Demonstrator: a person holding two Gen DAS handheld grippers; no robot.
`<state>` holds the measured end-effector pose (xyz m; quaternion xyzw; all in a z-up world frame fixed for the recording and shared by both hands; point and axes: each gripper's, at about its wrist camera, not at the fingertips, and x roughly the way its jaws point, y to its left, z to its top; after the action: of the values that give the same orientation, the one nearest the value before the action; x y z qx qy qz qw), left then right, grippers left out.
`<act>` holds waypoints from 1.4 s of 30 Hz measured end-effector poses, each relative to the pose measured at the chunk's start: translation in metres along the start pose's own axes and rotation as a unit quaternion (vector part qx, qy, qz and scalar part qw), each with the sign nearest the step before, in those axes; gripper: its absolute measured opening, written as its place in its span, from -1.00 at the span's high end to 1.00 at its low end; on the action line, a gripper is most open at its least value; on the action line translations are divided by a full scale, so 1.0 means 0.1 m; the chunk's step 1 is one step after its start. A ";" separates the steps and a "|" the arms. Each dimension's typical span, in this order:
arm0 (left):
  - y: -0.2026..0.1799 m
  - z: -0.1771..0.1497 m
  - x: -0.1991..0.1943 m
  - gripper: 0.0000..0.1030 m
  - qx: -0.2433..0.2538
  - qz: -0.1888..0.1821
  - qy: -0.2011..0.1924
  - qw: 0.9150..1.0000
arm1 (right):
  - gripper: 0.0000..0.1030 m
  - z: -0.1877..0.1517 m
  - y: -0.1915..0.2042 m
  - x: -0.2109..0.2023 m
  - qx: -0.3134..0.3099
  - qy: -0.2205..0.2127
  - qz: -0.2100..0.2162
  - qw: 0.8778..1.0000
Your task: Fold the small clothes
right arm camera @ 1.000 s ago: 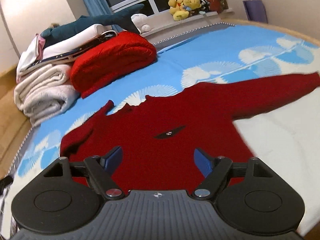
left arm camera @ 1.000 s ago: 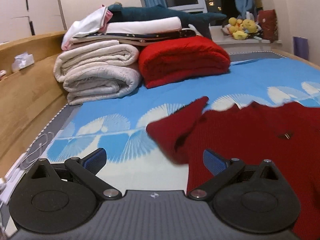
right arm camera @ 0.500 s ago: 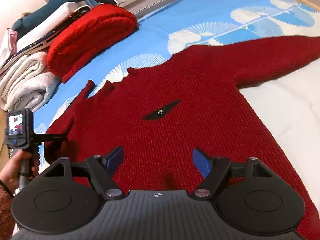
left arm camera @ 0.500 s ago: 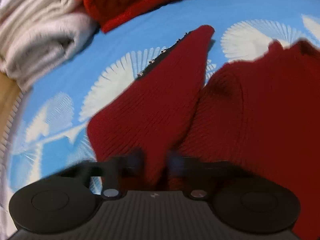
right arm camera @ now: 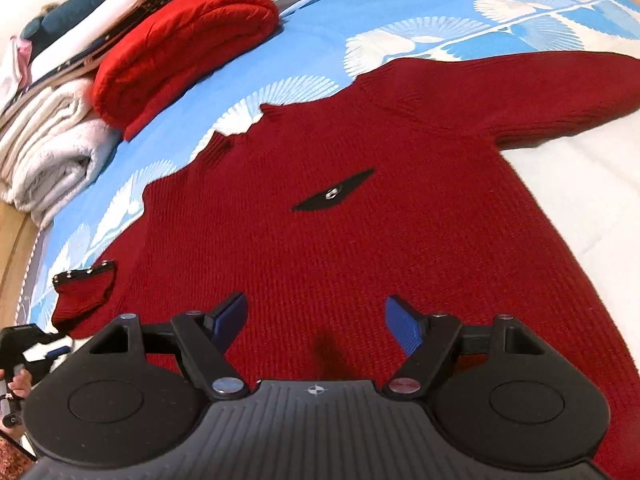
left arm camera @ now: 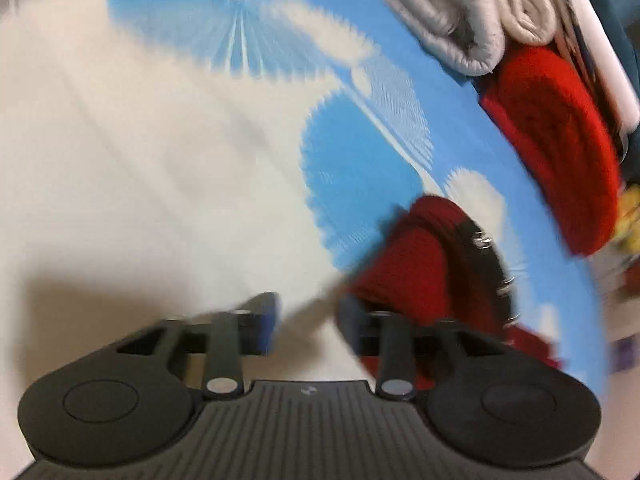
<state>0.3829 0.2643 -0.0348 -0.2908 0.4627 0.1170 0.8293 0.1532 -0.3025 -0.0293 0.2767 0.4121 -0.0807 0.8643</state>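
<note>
A dark red knit sweater [right arm camera: 340,240] lies flat, front up, on the blue and white bed sheet [right arm camera: 440,8], one sleeve stretched out to the right. Its other sleeve [right arm camera: 86,284] is bunched at the left edge, studded cuff on top. My right gripper [right arm camera: 316,306] hangs open over the sweater's lower body, holding nothing. In the blurred left wrist view, my left gripper [left arm camera: 308,312] has its jaws opening, with only white sheet between them. The bunched sleeve [left arm camera: 420,256] lies just beyond its right finger. A hand [right arm camera: 18,384] holds that gripper at the lower left.
Folded white blankets [right arm camera: 48,152] and a bright red folded blanket [right arm camera: 180,44] are stacked at the far left, with more folded items on top. The wooden bed frame [right arm camera: 16,248] runs along the left side. White sheet [right arm camera: 580,208] shows to the right of the sweater.
The left gripper shut on the left sleeve, swung down and left while rolling, and its jaws have now parted. The sleeve's cuff went from beside the collar to the sweater's left edge. The right gripper dropped slightly closer.
</note>
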 end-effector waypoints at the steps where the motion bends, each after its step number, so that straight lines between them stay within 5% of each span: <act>1: -0.10 -0.01 -0.06 -0.40 0.037 0.017 -0.018 0.999 | -0.51 -0.01 0.02 0.02 -0.004 0.003 -0.001 1.000; 4: -0.51 -0.14 -0.30 -0.67 0.164 0.030 -0.085 0.982 | -0.51 -0.04 0.08 0.08 -0.006 0.013 -0.005 1.000; 7: -0.98 -0.39 -0.42 -0.73 0.286 0.004 -0.129 0.949 | -0.51 -0.05 0.11 0.16 -0.002 0.024 -0.012 1.000; 8: -1.11 -0.51 -0.43 -0.82 0.324 -0.008 -0.135 0.936 | -0.51 -0.06 0.12 0.18 -0.002 0.027 -0.013 1.000; 11: -1.56 -0.94 -0.27 -1.00 0.458 -0.020 -0.132 0.879 | -0.51 -0.08 0.18 0.23 -0.007 0.036 -0.010 0.999; 13: -1.76 -1.18 -0.03 -0.99 0.527 0.013 -0.130 0.839 | -0.51 -0.10 0.22 0.25 -0.013 0.039 -0.008 0.999; 15: -1.86 -1.31 0.26 -0.70 0.564 0.067 -0.111 0.816 | -0.51 -0.11 0.23 0.25 -0.019 0.041 -0.008 0.999; 16: -1.88 -1.30 0.39 -0.36 0.562 0.079 -0.093 0.818 | -0.51 -0.11 0.23 0.25 -0.019 0.041 -0.010 0.999; 19: -1.87 -1.07 0.38 1.00 0.502 0.051 -0.062 0.861 | -0.51 -0.10 0.21 0.25 -0.011 0.042 -0.012 0.999; 21: -1.77 -0.81 0.18 1.00 0.440 0.054 -0.099 0.891 | -0.51 -0.11 0.21 0.25 -0.012 0.043 -0.012 0.999; 24: -1.21 -0.13 -0.22 1.00 0.267 0.056 -0.146 0.951 | -0.50 -0.12 0.23 0.26 -0.018 0.046 -0.009 0.999; 26: -0.71 0.17 -0.41 1.00 0.163 0.062 -0.164 0.971 | -0.50 -0.13 0.25 0.26 -0.021 0.047 -0.008 0.999; 28: -0.39 0.24 -0.51 1.00 0.158 0.019 -0.160 0.974 | -0.50 -0.13 0.26 0.26 -0.021 0.046 -0.008 0.999; 30: -0.35 0.10 -0.56 0.71 0.207 -0.011 -0.164 0.964 | -0.50 -0.14 0.27 0.28 -0.019 0.048 -0.011 0.999; 32: -0.51 -0.05 -0.50 -0.66 0.263 -0.008 -0.161 0.951 | -0.50 -0.15 0.28 0.33 -0.018 0.054 -0.013 0.998; 33: -0.64 -0.15 -0.45 -0.83 0.292 0.002 -0.167 0.942 | -0.50 -0.16 0.29 0.35 -0.017 0.058 -0.013 0.998; 35: -0.89 -0.41 -0.39 -0.85 0.369 0.020 -0.186 0.910 | -0.50 -0.18 0.31 0.38 -0.017 0.064 -0.013 0.998; 42: -1.44 -1.22 0.22 -0.94 0.577 0.101 -0.164 0.794 | -0.50 -0.21 0.36 0.46 -0.022 0.068 -0.025 0.997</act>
<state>0.3765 0.0746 -0.0484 0.3132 0.3282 -0.0426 0.8902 0.1822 -0.2565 -0.0599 0.2519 0.4785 -0.0744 0.8379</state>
